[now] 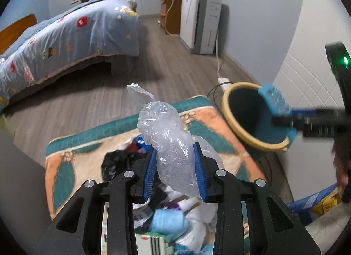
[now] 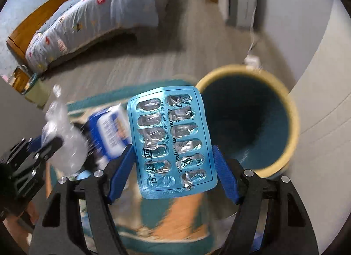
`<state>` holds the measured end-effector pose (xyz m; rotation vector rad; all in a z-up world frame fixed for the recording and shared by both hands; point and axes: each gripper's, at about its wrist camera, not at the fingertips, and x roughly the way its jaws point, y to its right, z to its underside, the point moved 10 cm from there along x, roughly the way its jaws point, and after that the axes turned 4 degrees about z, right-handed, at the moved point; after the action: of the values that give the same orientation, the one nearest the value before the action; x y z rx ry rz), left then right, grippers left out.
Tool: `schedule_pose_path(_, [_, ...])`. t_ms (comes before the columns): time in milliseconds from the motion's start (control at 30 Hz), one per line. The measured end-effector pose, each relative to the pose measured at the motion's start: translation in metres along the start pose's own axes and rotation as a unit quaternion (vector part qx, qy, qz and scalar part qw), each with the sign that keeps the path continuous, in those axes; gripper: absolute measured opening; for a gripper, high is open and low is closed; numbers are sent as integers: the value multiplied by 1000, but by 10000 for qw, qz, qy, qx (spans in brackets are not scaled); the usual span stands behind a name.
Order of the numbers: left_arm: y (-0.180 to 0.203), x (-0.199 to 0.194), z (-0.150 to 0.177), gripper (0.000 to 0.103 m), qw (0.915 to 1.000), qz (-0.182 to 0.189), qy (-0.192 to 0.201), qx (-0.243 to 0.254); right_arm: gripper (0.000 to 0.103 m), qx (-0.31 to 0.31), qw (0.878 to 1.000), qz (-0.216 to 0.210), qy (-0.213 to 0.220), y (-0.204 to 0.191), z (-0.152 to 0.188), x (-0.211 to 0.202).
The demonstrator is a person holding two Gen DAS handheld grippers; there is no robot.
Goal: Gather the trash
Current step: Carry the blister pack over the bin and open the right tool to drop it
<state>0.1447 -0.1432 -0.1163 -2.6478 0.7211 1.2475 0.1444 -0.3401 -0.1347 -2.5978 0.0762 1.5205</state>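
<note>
A bed [image 1: 65,35] with a blue patterned quilt [image 1: 92,29] stood on the grey wood floor [image 1: 171,64]. A white appliance [image 1: 200,22] stood against the far wall beside a small wooden cabinet [image 1: 170,17], its cord [image 1: 217,57] trailing to the floor.

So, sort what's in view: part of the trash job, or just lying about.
Job: plastic bag in left gripper; blister pack in right gripper; bin; trash pile.
Lying about: bed, cabinet, power strip.
</note>
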Motion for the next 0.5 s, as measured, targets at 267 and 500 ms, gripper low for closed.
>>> schedule_pose_path(267, [58, 31, -29, 35, 9989, 329, 68, 342, 71, 464, 9956, 749, 318, 105, -21, 19])
schedule_pose_path(500, [129, 92, -41, 35, 9924, 701, -327, 955, 71, 845, 9932, 790, 113, 137, -13, 35])
